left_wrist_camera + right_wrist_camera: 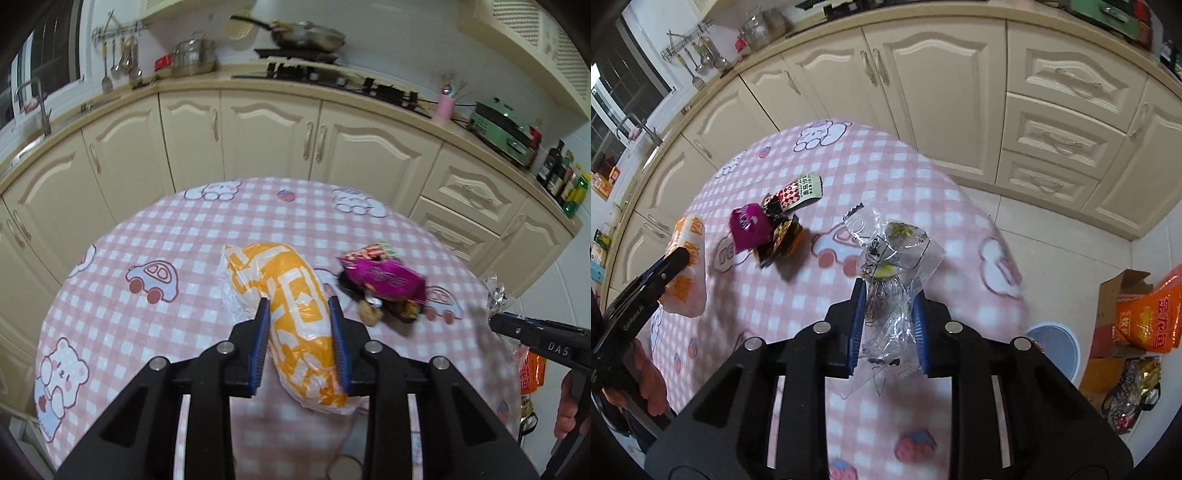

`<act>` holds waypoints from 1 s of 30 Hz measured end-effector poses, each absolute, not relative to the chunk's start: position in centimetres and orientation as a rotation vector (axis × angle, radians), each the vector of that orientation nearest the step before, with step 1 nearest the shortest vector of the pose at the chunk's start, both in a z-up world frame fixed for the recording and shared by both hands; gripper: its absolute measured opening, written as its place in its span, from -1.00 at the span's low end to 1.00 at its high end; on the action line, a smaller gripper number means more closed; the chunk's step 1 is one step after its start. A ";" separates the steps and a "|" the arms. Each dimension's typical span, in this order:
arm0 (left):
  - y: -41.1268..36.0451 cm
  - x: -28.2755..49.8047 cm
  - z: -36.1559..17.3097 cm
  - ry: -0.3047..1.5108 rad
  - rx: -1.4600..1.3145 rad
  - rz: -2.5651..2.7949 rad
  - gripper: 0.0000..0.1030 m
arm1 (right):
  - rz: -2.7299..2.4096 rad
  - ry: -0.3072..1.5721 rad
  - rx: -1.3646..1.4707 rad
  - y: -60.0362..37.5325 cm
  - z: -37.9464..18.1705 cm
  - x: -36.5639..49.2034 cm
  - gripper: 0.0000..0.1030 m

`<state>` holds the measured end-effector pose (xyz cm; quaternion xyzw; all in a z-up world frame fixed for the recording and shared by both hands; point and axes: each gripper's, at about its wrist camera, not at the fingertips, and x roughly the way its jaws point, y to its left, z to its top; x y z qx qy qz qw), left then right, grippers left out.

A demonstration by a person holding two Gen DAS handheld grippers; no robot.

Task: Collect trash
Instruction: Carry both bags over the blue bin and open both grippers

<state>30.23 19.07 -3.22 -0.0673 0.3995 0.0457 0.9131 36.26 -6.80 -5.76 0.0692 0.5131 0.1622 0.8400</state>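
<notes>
My left gripper is shut on a crumpled orange-and-white plastic bag, held over the pink checked table; it also shows in the right wrist view. My right gripper is shut on a clear plastic wrapper, above the table's right side; its tip shows in the left wrist view. A magenta wrapper lies on the table with dark wrappers and a red-and-white checked wrapper beside it.
Cream kitchen cabinets curve behind the table. On the floor to the right stand a white bin lid, a cardboard box, an orange bag and a dark bag of trash.
</notes>
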 end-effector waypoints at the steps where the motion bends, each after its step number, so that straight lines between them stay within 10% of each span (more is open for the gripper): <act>1: 18.5 29.6 -2.8 0.812 -0.128 0.086 -0.41 | 0.344 1.076 0.151 -7.3 -5.4 35.7 -0.53; 30: -4.0 22.9 0.5 0.744 0.132 -0.235 -0.41 | 0.180 0.991 0.306 -24.1 -4.6 24.4 -0.53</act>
